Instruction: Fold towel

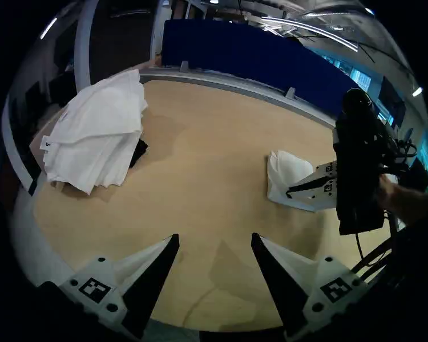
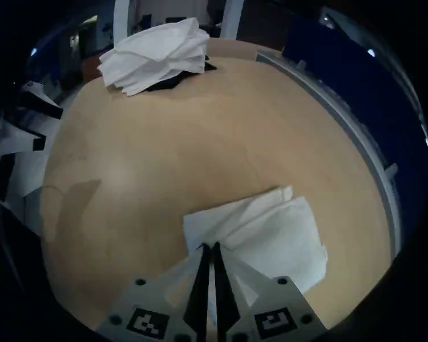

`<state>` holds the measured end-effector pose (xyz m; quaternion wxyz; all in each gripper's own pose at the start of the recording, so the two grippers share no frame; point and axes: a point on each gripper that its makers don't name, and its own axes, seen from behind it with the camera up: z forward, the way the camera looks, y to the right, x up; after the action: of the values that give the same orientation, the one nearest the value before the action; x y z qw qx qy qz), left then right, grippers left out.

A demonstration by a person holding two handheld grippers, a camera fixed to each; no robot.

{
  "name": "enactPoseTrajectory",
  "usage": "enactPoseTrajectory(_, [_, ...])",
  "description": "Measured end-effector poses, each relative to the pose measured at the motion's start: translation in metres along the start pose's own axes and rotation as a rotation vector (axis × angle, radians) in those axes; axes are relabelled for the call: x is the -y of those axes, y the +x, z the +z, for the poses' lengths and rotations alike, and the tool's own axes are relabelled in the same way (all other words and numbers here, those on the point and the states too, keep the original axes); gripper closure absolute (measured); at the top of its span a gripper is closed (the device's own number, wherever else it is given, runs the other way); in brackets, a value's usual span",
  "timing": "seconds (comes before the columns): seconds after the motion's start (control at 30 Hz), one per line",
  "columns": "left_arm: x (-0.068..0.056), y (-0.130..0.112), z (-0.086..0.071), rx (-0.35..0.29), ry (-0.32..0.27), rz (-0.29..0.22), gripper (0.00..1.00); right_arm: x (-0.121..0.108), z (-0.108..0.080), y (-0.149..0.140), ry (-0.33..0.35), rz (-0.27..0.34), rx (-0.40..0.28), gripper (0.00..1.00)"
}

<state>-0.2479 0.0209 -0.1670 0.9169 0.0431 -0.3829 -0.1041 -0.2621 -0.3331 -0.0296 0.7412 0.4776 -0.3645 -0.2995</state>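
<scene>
Pinching the towel (image 2: 265, 228) with my right tongs (image 2: 210, 247) closed; left tongs (image 1: 214, 235) gape wide, empty, over the table (image 1: 214, 142).

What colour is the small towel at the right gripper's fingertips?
White, plain with no pattern; the towel shows best in the right gripper view.
</scene>
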Motion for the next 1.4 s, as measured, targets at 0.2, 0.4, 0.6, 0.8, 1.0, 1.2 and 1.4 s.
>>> enactPoseTrajectory(0.2, [-0.002,0.0,0.002,0.006,-0.004,0.001,0.06,-0.003,-0.007,0.003,0.002,0.034,-0.025,0.77])
enactPoseTrajectory(0.4, [-0.003,0.001,0.004,0.007,-0.004,0.006,0.06,-0.007,-0.022,0.005,-0.01,0.062,-0.06,0.39])
enactPoseTrajectory(0.6, [-0.007,0.005,0.006,0.005,-0.006,0.004,0.06,-0.013,-0.037,0.002,-0.03,0.105,-0.085,0.28])
enactPoseTrajectory(0.8, [-0.01,0.009,0.007,0.0,-0.007,0.011,0.06,-0.017,-0.049,-0.018,-0.056,0.144,-0.075,0.28])
enactPoseTrajectory(1.0, [-0.014,0.01,0.008,-0.002,-0.01,0.012,0.06,-0.014,-0.056,-0.05,-0.07,0.183,-0.035,0.28])
enactPoseTrajectory(1.2, [-0.018,0.01,0.009,-0.002,-0.017,0.013,0.06,-0.01,-0.062,-0.075,-0.082,0.217,-0.002,0.28])
enactPoseTrajectory(1.4, [-0.022,0.012,0.01,-0.003,-0.02,0.019,0.06,-0.008,-0.06,-0.088,-0.092,0.246,0.023,0.34])
